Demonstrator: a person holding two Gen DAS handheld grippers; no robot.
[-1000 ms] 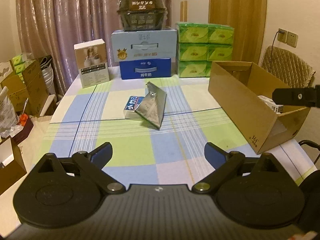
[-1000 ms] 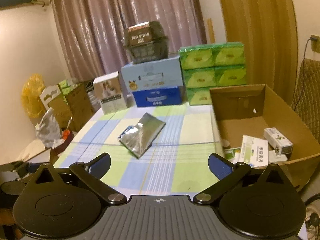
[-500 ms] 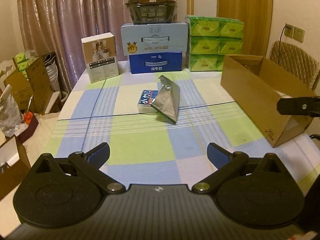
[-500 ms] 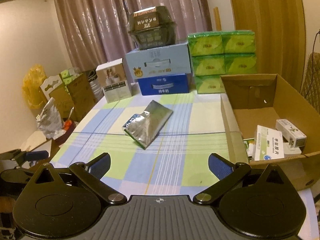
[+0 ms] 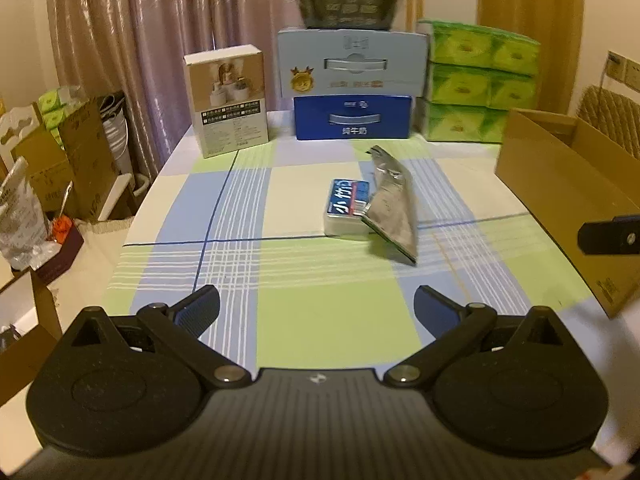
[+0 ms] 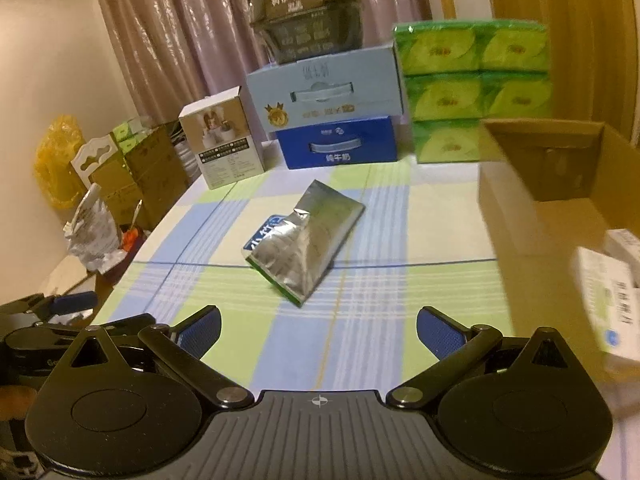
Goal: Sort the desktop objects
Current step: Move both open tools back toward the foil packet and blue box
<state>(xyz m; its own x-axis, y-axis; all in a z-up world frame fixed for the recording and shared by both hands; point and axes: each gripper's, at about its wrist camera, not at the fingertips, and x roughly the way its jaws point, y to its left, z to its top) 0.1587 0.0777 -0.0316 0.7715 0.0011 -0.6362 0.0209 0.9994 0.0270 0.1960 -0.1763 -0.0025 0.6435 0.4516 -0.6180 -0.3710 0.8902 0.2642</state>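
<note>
Change noted: both wrist views now show foil pouch (image 5: 391,204) larger and lower in frame than a second ago; both grippers have closed in on it. Judgement: approach phase, pick not yet begun.

Left gripper (image 5: 316,308): jaws spread wide, nothing between. Right gripper (image 6: 318,326): same, empty.

Pouch: silver, crumpled, propped tilted on blue-labelled packet (image 5: 346,208), centre of checked tablecloth (image 5: 328,320). Cardboard box (image 6: 540,184) at right of frame, already holding small cartons.

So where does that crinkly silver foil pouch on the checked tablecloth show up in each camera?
Left wrist: the silver foil pouch is right of centre, leaning on a blue-labelled packet.
Right wrist: near centre.
Shared landmark: the dark blue carton behind it.
</note>
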